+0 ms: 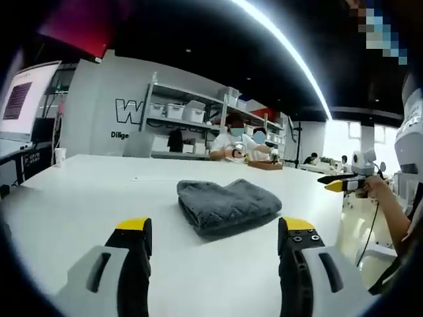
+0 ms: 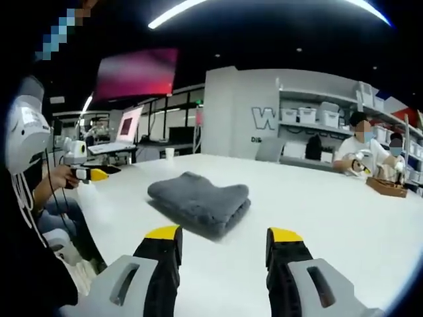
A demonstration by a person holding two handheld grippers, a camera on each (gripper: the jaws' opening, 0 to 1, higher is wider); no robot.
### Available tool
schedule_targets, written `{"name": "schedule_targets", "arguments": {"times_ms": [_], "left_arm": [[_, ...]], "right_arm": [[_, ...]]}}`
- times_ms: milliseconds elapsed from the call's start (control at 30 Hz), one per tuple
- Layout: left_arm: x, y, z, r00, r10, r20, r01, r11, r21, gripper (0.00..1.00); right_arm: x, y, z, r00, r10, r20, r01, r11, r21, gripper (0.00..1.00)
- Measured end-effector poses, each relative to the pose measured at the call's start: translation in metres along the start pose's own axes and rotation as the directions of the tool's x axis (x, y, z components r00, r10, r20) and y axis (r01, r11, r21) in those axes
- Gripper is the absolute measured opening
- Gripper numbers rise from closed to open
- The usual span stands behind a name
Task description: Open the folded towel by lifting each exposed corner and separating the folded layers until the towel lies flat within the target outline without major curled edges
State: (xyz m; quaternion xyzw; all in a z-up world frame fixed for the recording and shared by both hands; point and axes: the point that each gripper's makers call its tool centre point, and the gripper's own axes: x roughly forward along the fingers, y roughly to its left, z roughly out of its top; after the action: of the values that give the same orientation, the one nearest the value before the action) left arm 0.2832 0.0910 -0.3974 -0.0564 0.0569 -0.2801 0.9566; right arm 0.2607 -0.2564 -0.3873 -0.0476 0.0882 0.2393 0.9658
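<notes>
- The left tool rises from the bottom of the left gripper view with its yellow-tipped jaws spread wide and nothing between them; it hangs above the tabletop, short of the cloth.
- The right tool fills the bottom of the right gripper view the same way, jaws apart and empty, probably readied to take a corner.
- The towel lies just beyond the jaws, at centre frame in the left gripper view and slightly left of centre in the right gripper view: grey, thick, still folded into a stacked pad, so unfolding has not started.
- I cannot make out a target outline on the white tabletop.
- Shelves with bins stand against the wall at upper centre.
</notes>
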Motion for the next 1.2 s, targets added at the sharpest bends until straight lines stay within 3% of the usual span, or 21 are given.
{"name": "schedule_targets", "arguments": {"times_ms": [700,1200], "left_arm": [[0.000,0.000,0.004,1.000,-0.002,0.010,0.002,1.000,0.015,0.73],[0.006,0.005,-0.001,0.999,-0.016,-0.029,0.017,0.998,0.060,0.72]], "right_arm": [[0.005,-0.001,0.006,1.000,0.010,0.010,-0.010,1.000,-0.012,0.46],[0.010,-0.002,0.015,1.000,0.019,0.016,-0.018,0.999,-0.042,0.44]]}}
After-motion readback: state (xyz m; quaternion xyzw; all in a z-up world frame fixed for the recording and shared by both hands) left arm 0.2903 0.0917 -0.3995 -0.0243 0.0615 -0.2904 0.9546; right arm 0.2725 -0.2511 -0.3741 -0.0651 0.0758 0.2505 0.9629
